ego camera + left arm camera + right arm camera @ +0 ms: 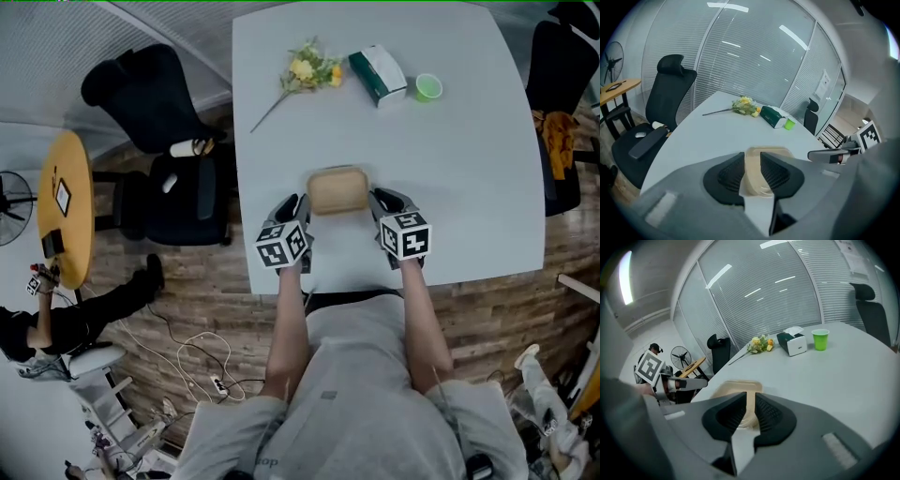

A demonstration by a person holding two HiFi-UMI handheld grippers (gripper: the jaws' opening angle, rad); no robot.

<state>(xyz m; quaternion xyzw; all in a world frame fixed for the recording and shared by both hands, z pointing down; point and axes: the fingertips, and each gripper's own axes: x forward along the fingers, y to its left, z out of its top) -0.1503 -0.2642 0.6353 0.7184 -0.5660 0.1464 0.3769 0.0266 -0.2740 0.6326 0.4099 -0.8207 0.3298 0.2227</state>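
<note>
A glass-walled office with lowered blinds; a white table (469, 187) fills the middle, seen from above by a seated person.

Nearest the person, at the table's front edge, the left gripper (302, 208) and the right gripper (375, 202) face each other with a shallow beige tray (337, 190) between them. Each gripper's view shows its jaws drawn almost together, with only the tray's thin rim in the narrow gap. The left one pinches the tray's left rim and the right one its right rim. The tray sits low over the table; whether it rests on it or is just lifted cannot be told.

Held by thin rims alone, the tray probably needs an even squeeze on both sides. The two grippers are best kept level and the same distance apart, so it neither bends nor slips.

Well beyond the grippers, at the far end, lie yellow flowers (309, 70), a green and white box (378, 75) and a green cup (428, 87). Off the left gripper's side stands a black office chair (159, 103).
</note>
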